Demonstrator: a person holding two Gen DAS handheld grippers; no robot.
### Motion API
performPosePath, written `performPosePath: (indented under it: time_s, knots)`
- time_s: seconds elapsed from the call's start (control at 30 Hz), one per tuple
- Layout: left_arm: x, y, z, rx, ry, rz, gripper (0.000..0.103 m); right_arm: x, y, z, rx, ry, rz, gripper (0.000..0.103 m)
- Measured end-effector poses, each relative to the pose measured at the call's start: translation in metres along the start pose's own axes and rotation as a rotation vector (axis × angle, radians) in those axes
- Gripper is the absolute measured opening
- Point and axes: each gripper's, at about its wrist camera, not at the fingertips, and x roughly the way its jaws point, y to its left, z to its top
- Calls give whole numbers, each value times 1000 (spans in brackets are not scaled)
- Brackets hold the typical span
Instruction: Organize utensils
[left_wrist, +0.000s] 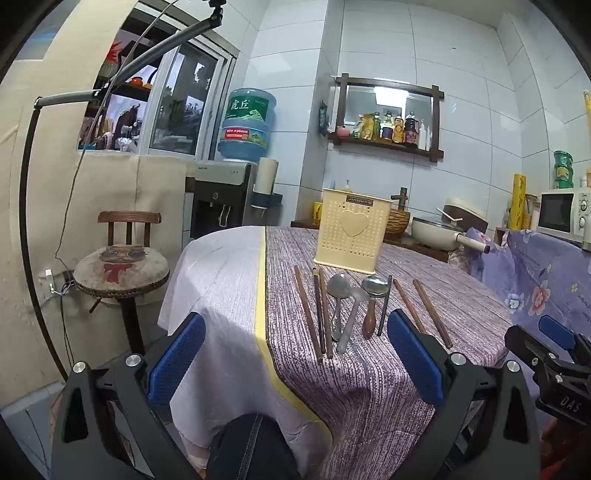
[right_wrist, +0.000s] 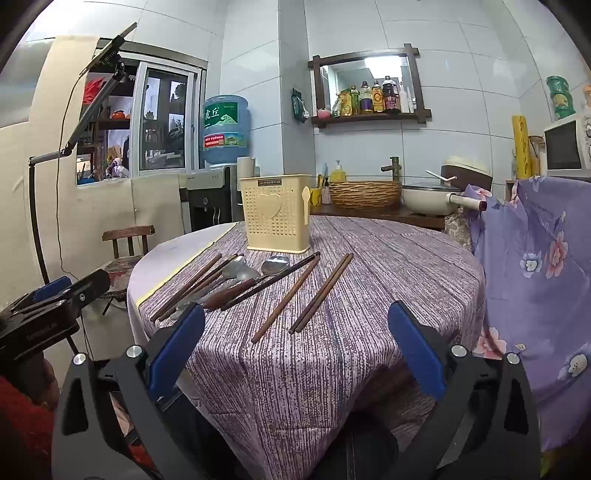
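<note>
Nothing gripped yet. My left gripper (left_wrist: 295, 354) is spread wide and empty, hanging off the near edge of the table (left_wrist: 369, 387). My right gripper (right_wrist: 295, 343) is the same: fingers apart, holding nothing. Going left to right in the left view: a single brown chopstick (left_wrist: 307, 312), then a pair of chopsticks (left_wrist: 322, 314), a metal spoon (left_wrist: 338, 295), a pale translucent spoon (left_wrist: 351, 317), a wooden-handled spoon (left_wrist: 373, 299) with a dark thin stick beside it, then two more chopsticks (left_wrist: 421, 310). All lie flat on the purple cloth, long axes running roughly 12 to 6 o'clock from the left gripper, handles toward me. The cream holder (left_wrist: 352, 230) stands upright at 12, just behind the tips, heart on its front. From the right view the row fans toward 10–11 o'clock; the last two chopsticks (right_wrist: 321, 293) sit nearest that gripper. My call: left takes the left-hand sticks, right takes those two.
</note>
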Motion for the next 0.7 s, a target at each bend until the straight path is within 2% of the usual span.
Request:
performPosePath:
  time_s: [0.7]
  knots:
    - [5,7,-5,-20,6,2,98,1,-2,1,5,7,1,98]
